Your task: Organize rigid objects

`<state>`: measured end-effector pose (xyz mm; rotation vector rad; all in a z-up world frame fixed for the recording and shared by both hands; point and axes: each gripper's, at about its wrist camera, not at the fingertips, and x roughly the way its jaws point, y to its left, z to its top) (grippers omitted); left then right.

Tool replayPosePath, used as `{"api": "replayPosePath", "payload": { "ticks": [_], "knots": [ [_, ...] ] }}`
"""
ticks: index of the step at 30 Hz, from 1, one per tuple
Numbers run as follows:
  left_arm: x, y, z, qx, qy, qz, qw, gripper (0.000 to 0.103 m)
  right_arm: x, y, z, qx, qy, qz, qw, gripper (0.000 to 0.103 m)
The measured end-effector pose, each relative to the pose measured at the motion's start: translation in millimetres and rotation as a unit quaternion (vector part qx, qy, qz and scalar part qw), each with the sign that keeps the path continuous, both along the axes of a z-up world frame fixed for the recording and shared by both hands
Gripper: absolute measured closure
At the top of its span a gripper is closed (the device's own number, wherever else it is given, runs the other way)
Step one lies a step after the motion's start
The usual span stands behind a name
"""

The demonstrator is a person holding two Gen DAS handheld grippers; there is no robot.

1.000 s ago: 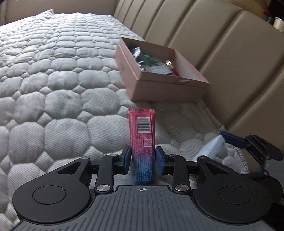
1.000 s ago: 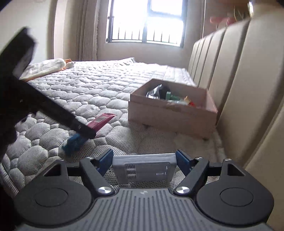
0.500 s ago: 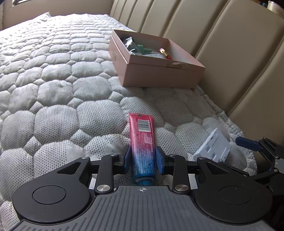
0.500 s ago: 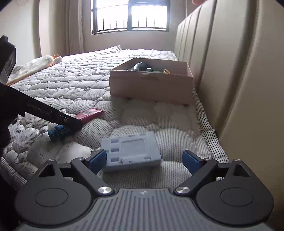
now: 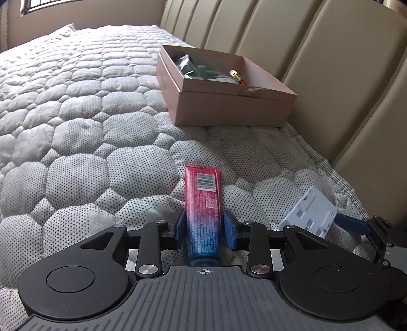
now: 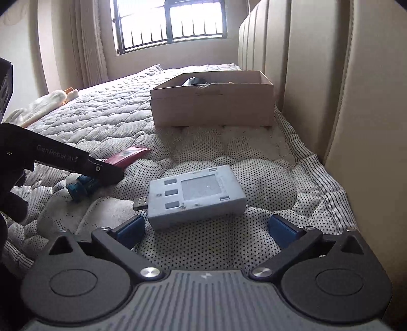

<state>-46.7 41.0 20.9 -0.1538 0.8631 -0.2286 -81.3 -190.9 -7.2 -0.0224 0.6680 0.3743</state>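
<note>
Left gripper (image 5: 203,226): the blue pads flank the tube low down, near its cap end; jaws have just been opening a little, and a thin gap seems to show on each side, so the tube is between them but not squeezed.
Tube (image 5: 202,208): pink fading to blue, lying flat on the mattress (image 5: 76,142), barcode end pointing to 12 o'clock toward the box.
Right gripper (image 6: 206,226): jaws have just been spreading and now stand wide; neither pad touches anything.
Device (image 6: 195,193): grey, flat on the mattress just beyond the right fingertips, a plug sticking out at its 9 o'clock end; released, not gripped.
Box (image 5: 223,91): open cardboard, at 12 o'clock from both grippers, tight against the headboard (image 5: 330,63); small items already inside, a green piece and a red one among them.
Between grippers and box: bare quilted mattress only.
Far side: window (image 6: 170,23) at 12 o'clock, a pale bundle (image 6: 45,104) at 10 o'clock.
</note>
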Motion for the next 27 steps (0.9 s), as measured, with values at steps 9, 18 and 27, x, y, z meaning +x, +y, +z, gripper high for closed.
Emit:
{"api": "replayPosePath", "payload": {
  "ticks": [9, 18, 27],
  "knots": [
    [-4, -3, 0, 0.012, -0.007, 0.0, 0.9999, 0.067, -2, 6, -1, -0.033, -0.011, 0.025, 0.999, 0.0],
    [-9, -2, 0, 0.012, -0.021, 0.001, 0.9997, 0.067, -12, 25, 18, -0.066, -0.068, 0.055, 0.994, 0.0],
    [-10, -1, 0, 0.011, -0.024, 0.002, 0.9997, 0.067, 18, 22, 15, -0.042, -0.021, 0.056, 0.997, 0.009]
  ]
}}
